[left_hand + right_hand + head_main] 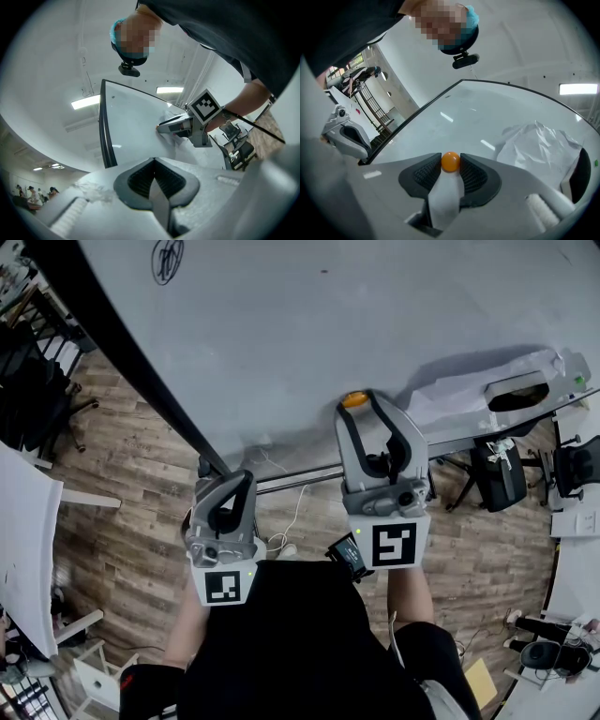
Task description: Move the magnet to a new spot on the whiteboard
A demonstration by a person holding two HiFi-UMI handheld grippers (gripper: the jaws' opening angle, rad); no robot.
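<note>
- Magnet [450, 161]: small orange ball-shaped knob, right at the tips of the right gripper [361, 401], dead centre between the pads.
- Right jaws clenched on magnet; both pads touch its sides, and only the tips hold it.
- Magnet looks round, so no long axis to line up with.
- Whiteboard [309, 324] lies straight ahead of the right jaws, with bare board on both sides of the tips.
- White crumpled sheet [539, 140] sits on the board, off to the right of the jaws and a little ahead.
- Left gripper [153, 164]: jaws closed together, nothing between them. It hangs back from the board, well apart from the magnet, so the right hand is the nearer one.
- Hard to tell: whether the magnet is touching the board or just off it. Its base is hidden behind the pads.
- Scribble at the board's far corner is too small to read.
</note>
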